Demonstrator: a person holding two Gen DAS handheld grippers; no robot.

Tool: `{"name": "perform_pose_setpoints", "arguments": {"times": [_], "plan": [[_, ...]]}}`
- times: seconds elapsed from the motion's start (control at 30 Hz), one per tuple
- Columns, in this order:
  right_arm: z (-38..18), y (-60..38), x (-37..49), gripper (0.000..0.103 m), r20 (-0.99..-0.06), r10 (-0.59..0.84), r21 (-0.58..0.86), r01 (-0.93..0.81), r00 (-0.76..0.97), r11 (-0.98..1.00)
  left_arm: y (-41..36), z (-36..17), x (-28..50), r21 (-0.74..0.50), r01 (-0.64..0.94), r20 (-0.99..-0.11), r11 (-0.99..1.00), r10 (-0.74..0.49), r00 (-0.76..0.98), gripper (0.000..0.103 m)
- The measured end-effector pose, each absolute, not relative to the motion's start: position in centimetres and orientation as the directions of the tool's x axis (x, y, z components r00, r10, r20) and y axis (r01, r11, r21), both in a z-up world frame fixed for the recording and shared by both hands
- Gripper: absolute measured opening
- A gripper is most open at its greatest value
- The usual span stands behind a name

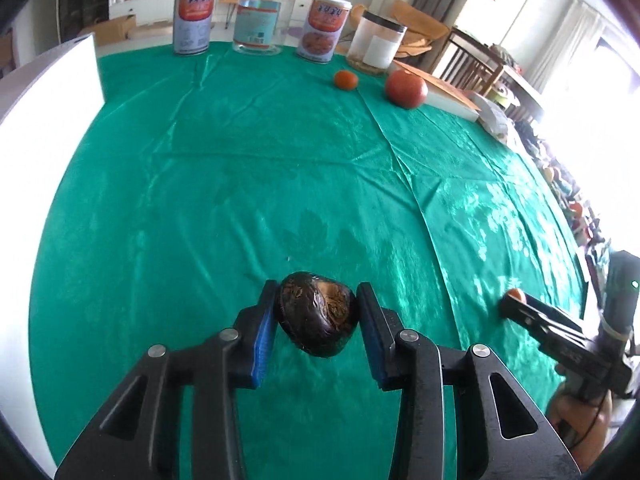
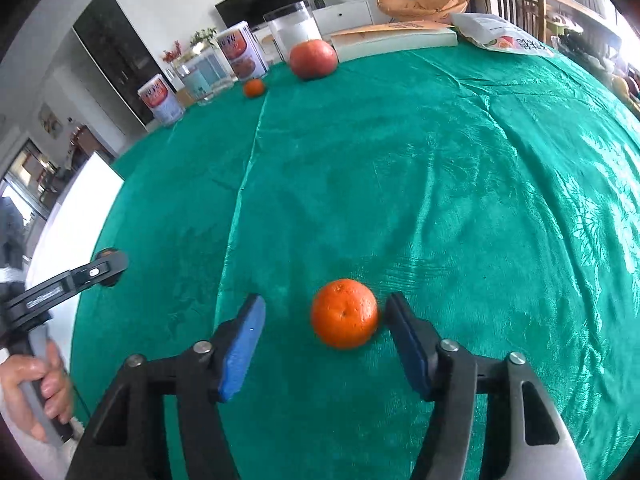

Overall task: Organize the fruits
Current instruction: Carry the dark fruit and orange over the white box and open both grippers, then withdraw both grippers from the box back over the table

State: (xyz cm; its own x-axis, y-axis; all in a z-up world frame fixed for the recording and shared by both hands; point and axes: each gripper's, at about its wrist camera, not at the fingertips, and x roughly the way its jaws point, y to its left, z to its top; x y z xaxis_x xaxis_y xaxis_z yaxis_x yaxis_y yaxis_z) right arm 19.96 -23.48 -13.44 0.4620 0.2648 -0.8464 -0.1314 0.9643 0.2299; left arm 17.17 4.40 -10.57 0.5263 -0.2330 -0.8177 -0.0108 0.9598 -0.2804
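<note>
Blue pads (image 1: pixel 262 344) of the left gripper (image 1: pixel 316 320) are clamping a dark fruit (image 1: pixel 316 314), holding it over the green cloth (image 1: pixel 240 184). Switching to the right wrist view: the right gripper (image 2: pixel 324 322) is sitting loose around an orange (image 2: pixel 344 313) on the cloth, one pad just beside it, the other standing clear, so nothing is being squeezed. Only this view is showing a hand (image 2: pixel 36 392) gripping the left handle. Far back, a small orange (image 1: pixel 346 79), a red fruit (image 1: pixel 406 89) and tins (image 1: pixel 195 19) are waiting.

tablecloth (image 1: pixel 280 140): glossy green cloth | tangerine (image 2: pixel 344 314): dimpled | jar (image 1: pixel 264 16): clear
</note>
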Motion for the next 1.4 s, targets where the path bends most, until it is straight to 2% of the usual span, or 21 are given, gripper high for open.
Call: {"name": "perform_pose_setpoints", "arguments": {"times": [0.03,0.07,0.2,0.33,0.43,0.53,0.63,0.77,0.9,1.07,1.13,1.2,1.27,1.33,1.4], "plan": [[-13.3,-23.1,20.2,0.034,-0.864,0.214,0.176,-0.125,0.456,0.976,4.7,-9.8,16.2,-0.285,-0.01,-0.816,0.959,-0.236,0.528,0.039],[-13.1,-23.0,20.2,0.029,-0.873,0.203,0.171,-0.112,0.443,0.979,5.2,-9.1,15.1,-0.296,-0.011,-0.809,0.955,-0.245,0.534,0.039],[-10.2,-22.3,17.8,0.029,-0.848,0.287,0.252,-0.138,0.446,0.958,8.0,-4.1,9.3,-0.416,0.007,-0.738,0.909,-0.342,0.581,0.039],[-5.1,-17.2,15.5,0.029,-0.749,0.536,0.461,-0.275,0.39,0.844,11.9,1.9,3.3,-0.464,0.043,-0.67,0.885,-0.382,0.637,0.039],[-1.4,-10.9,14.0,0.029,-0.637,0.724,0.611,-0.399,0.266,0.684,16.4,5.9,-0.7,-0.462,-0.005,-0.633,0.887,-0.326,0.702,0.039],[0.9,-2.6,12.1,0.029,-0.587,0.8,0.656,-0.508,0.122,0.558,22.1,7.5,-3.6,-0.463,-0.132,-0.634,0.877,-0.223,0.741,0.039],[0.9,5.6,10.4,0.029,-0.581,0.814,0.675,-0.563,-0.009,0.476,26.9,5.8,-4.1,-0.355,-0.29,-0.703,0.889,-0.049,0.709,0.039],[-2.2,15.1,8.4,0.029,-0.649,0.751,0.654,-0.597,-0.126,0.465,32.2,-0.4,-3.1,-0.254,-0.451,-0.806,0.856,0.07,0.587,0.039],[-5.1,20.0,7.3,0.029,-0.711,0.688,0.606,-0.625,-0.148,0.492,34.8,-5.2,-2.8,-0.226,-0.527,-0.86,0.819,0.087,0.503,0.039],[-6.0,21.7,6.4,0.032,-0.756,0.648,0.525,-0.677,-0.093,0.515,36.1,-6.7,-3.3,-0.193,-0.556,-0.87,0.809,0.121,0.477,0.041],[-6.4,21.6,6.9,0.044,-0.755,0.65,0.528,-0.67,-0.088,0.522,36.1,-7.0,-3.0,-0.182,-0.567,-0.872,0.804,0.135,0.47,0.053],[-5.9,20.7,7.1,0.06,-0.746,0.663,0.527,-0.667,-0.066,0.527,36.0,-6.9,-3.0,-0.182,-0.567,-0.867,0.803,0.141,0.478,0.069],[-5.1,19.1,7.4,0.071,-0.732,0.681,0.52,-0.668,-0.027,0.532,35.7,-6.6,-3.1,-0.158,-0.563,-0.858,0.811,0.17,0.485,0.077],[-4.3,17.6,7.8,0.076,-0.725,0.688,0.497,-0.668,0.031,0.553,35.1,-5.9,-3.3,-0.155,-0.557,-0.841,0.816,0.187,0.507,0.085],[-3.6,15.2,8.2,0.092,-0.732,0.675,0.458,-0.663,0.097,0.592,34.0,-5.1,-3.1,-0.169,-0.544,-0.823,0.822,0.186,0.537,0.088]]}}
